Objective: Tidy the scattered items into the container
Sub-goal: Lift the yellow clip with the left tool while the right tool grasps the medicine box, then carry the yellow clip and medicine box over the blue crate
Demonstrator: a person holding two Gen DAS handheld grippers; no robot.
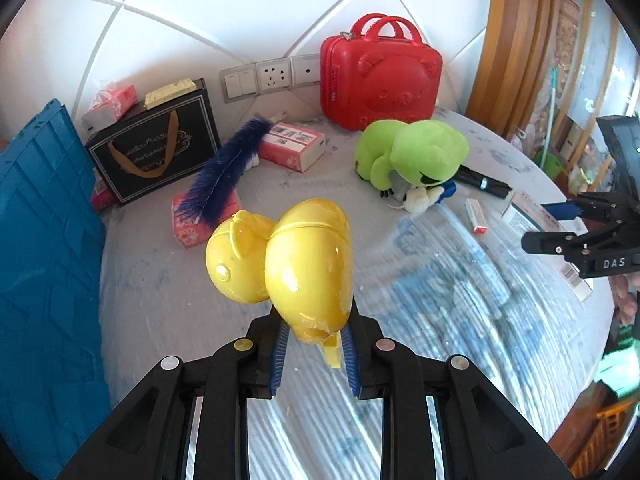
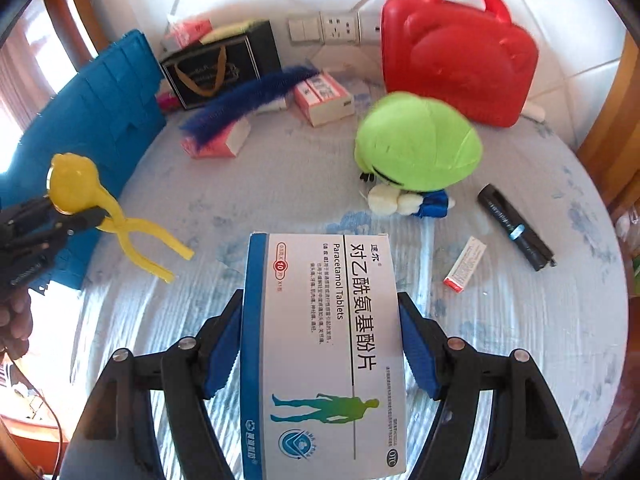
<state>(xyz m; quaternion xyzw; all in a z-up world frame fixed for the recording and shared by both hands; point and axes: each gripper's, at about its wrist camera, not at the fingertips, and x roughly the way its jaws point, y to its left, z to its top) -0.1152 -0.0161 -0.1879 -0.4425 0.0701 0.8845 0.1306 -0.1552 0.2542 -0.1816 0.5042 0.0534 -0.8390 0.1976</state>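
Observation:
My left gripper is shut on a yellow duck-shaped plastic clamp toy and holds it above the table; it also shows in the right wrist view at the left. My right gripper is shut on a white and blue Paracetamol tablet box; the right gripper also shows at the right of the left wrist view. The blue crate stands at the left edge of the table, also in the right wrist view.
On the round table lie a green plush frog, a blue feather duster, pink tissue packs, a black torch, a small red-white box. A red bear case and black gift bag stand at the wall.

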